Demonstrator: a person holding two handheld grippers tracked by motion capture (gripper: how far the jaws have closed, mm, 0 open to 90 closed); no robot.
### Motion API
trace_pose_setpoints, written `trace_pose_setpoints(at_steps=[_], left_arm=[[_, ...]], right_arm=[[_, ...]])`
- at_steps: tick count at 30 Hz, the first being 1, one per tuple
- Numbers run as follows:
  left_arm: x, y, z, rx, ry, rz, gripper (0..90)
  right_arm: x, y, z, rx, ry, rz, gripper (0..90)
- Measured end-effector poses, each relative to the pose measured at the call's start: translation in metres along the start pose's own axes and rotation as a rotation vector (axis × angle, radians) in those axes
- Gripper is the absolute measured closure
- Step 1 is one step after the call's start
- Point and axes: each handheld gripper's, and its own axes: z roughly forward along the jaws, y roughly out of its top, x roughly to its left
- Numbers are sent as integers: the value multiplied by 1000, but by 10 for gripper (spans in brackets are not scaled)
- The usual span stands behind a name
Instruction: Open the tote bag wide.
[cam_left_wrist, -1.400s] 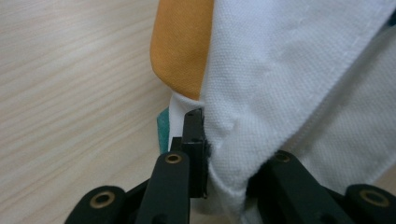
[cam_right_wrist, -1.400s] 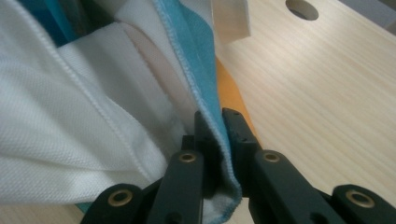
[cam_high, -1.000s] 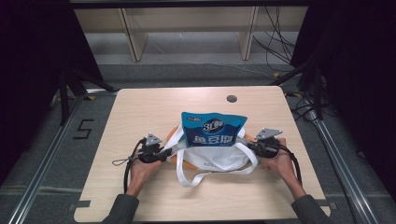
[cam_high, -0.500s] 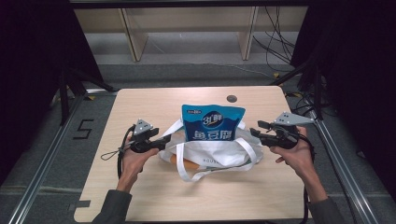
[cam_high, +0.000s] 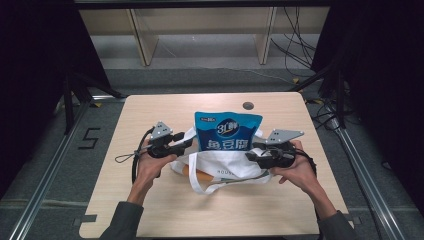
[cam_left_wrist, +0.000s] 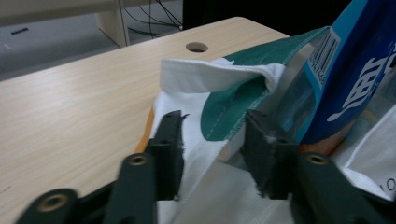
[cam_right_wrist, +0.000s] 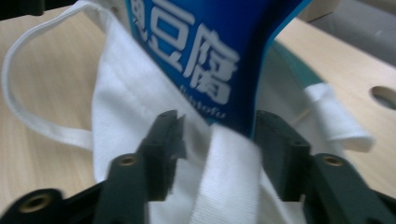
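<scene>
A white tote bag (cam_high: 225, 167) lies at the table's middle with a blue tofu package (cam_high: 227, 132) standing upright in its mouth. Something orange (cam_high: 200, 175) shows at the bag's lower left. My left gripper (cam_high: 187, 143) is at the bag's left rim. In the left gripper view (cam_left_wrist: 214, 119) its jaws have just been closing and stand apart, with the white, green-lined rim (cam_left_wrist: 196, 77) between them and the package (cam_left_wrist: 345, 84) beside. My right gripper (cam_high: 251, 152) is at the right rim. Its jaws (cam_right_wrist: 217, 116) have also just been closing and stand apart around a white strap of the bag (cam_right_wrist: 121, 107), under the package (cam_right_wrist: 201, 46).
The light wooden table (cam_high: 150, 115) has a round cable hole (cam_high: 248, 105) near its far edge. A loose handle loop (cam_high: 210, 189) of the bag lies toward the person. Dark floor, metal rails and shelf legs surround the table.
Both grippers rose from low at the bag's sides, swung out away from it with jaws opening, and have come back in to the bag's rim. The package still stands in the bag.
</scene>
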Motion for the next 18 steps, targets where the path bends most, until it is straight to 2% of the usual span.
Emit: trace_pose_setpoints(at_steps=[2, 4, 5, 6, 7, 9, 10, 13, 14, 15, 16, 18], left_arm=[[2, 0, 2, -7, -4, -12, 668], [3, 1, 4, -10, 8, -4, 736], [3, 2, 6, 2, 25, 3, 760], [3, 3, 7, 7, 31, -7, 787], [5, 6, 9, 13, 51, -8, 807], [11, 11, 17, 14, 63, -30, 844], [14, 13, 22, 18, 73, -49, 850], [28, 11, 43, 102, 106, -70, 854], [31, 8, 50, 120, 107, -83, 853], [34, 0, 60, 151, 118, -92, 852], [37, -5, 65, 170, 120, -100, 850], [43, -19, 75, 210, 109, -128, 846]], right_arm=[[1, -5, 3, 38, 26, -12, 650], [6, -11, 4, 55, 24, -39, 729], [6, -13, 3, 73, 27, -58, 748], [8, -15, 3, 81, 37, -86, 769], [10, -17, 1, 94, 36, -83, 781], [15, -21, -2, 126, 37, -99, 791], [18, -23, -1, 140, 42, -122, 795], [28, -36, 3, 192, 33, -130, 800], [30, -41, 6, 227, 35, -143, 800], [32, -45, 10, 231, 26, -147, 802], [35, -49, 16, 261, 27, -137, 805], [37, -53, 24, 277, 34, -145, 810]])
